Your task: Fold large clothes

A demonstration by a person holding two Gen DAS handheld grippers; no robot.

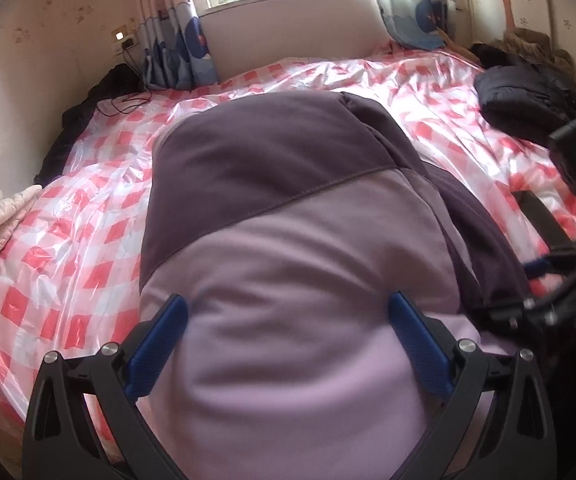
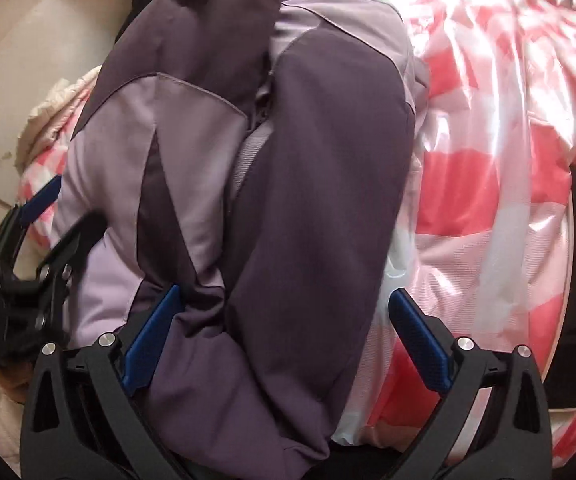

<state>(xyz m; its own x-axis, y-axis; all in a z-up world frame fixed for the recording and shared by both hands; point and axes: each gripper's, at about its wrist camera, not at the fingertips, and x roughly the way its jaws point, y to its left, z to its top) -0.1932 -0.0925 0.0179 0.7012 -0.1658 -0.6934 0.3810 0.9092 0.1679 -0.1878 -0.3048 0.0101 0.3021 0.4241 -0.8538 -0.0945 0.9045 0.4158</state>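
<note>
The two-tone purple jacket [image 1: 288, 220] lies on the bed, on a pink-and-white checked plastic cover [image 1: 88, 220], with its near hem toward both claws. In the right wrist view a dark sleeve [image 2: 319, 184] lies folded lengthwise over the body, beside the zipper line.

Left claw [image 1: 288, 344]: released, jaws spread wide over the pale lower panel, gripping nothing. Right claw [image 2: 284, 340]: released, jaws spread across the lower end of the folded sleeve, with no cloth pinched.

Judged step: taking hold of the near hem for the next fold toward the collar.

Procedure:
1. Lower each claw until one finger slides under the hem edge; the padded fabric appears thick, so catch all layers.
2. Close both claws at matching positions along the hem, well apart from each other.
3. Lift evenly, keeping the folded sleeve trapped in the fold.

Caution: the plastic cover looks slippery and may be pinched with the cloth. A black garment [image 1: 527, 100] lies on the far right of the bed, well clear.
</note>
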